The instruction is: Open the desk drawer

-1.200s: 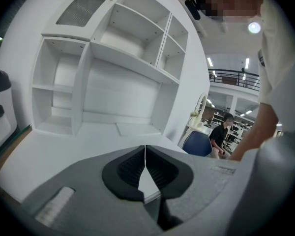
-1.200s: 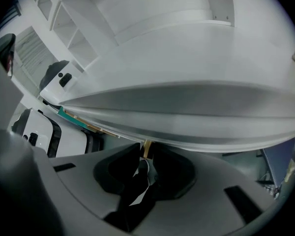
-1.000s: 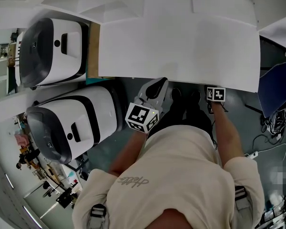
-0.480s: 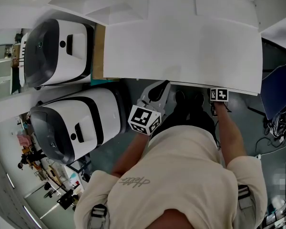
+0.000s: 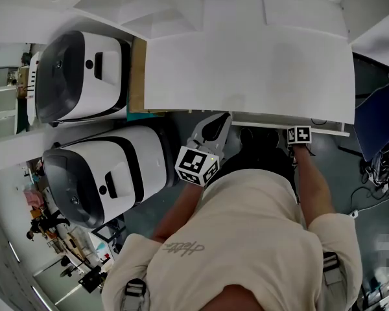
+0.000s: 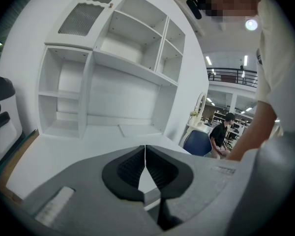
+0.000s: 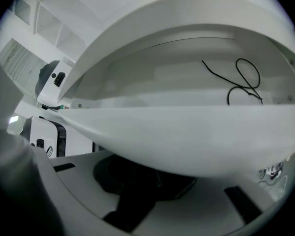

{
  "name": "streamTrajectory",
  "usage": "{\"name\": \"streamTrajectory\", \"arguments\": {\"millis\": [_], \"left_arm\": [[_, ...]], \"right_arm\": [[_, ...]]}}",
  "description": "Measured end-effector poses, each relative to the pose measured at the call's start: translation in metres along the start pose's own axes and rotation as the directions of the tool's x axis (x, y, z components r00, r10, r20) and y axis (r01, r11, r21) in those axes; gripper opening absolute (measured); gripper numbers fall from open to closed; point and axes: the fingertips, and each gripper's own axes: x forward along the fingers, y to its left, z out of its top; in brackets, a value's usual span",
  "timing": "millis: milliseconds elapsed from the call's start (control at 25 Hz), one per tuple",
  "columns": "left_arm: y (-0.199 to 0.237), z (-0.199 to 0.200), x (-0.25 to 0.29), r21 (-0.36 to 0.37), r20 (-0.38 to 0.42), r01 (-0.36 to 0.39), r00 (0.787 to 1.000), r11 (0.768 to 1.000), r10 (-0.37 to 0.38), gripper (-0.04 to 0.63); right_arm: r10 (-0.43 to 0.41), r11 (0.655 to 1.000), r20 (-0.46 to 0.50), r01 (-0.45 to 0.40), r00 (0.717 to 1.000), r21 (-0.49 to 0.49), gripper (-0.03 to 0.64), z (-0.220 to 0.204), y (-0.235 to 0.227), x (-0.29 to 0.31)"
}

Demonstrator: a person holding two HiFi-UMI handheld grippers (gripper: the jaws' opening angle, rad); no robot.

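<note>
The drawer [image 7: 187, 136] stands a little open under the front edge of the desk [image 5: 246, 63], near its right corner. The right gripper [image 7: 155, 176] reaches under the drawer front, which covers its jaw tips, so I cannot tell its grip. The left gripper [image 6: 145, 166], jaws together and empty, hangs before the front edge

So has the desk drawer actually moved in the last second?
Yes. The drawer has slid out toward the person, now showing past the desktop's front edge.

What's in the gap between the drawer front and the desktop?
The drawer interior, holding a thin looped black cord; the right gripper view shows it.
</note>
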Motion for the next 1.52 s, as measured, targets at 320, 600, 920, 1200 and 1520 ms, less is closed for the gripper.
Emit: {"name": "streamTrajectory", "arguments": {"millis": [320, 600, 920, 1200, 1520], "left_arm": [[0.004, -0.004, -0.011, 0.017, 0.011, 0.061, 0.998, 0.998, -0.061, 0.017], [0.002, -0.017, -0.012, 0.045, -0.002, 0.102, 0.995, 0.994, -0.102, 0.017], [-0.022, -0.023, -0.027, 0.055, -0.001, 0.055, 0.998, 0.997, -0.055, 0.017], [-0.077, -0.042, -0.035, 0.041, -0.016, 0.042, 0.999, 0.998, -0.041, 0.017], [-0.107, -0.067, -0.059, 0.013, -0.024, -0.030, 0.999, 0.999, 0.030, 0.017]], "right_arm": [[-0.014, 0.999, -0.044, 0.015, 0.999, 0.036, 0.071, -0.035, 0.005, -0.001], [-0.039, 0.999, -0.034, 0.040, 0.999, 0.032, 0.071, -0.046, 0.005, -0.001], [-0.004, 1.000, -0.034, 0.004, 0.999, 0.016, 0.071, -0.070, 0.008, -0.003], [0.048, 0.999, -0.015, -0.048, 0.999, -0.010, 0.072, -0.087, 0.011, -0.005], [0.083, 0.997, -0.003, -0.083, 0.997, -0.009, 0.072, -0.104, 0.013, -0.006]]}}
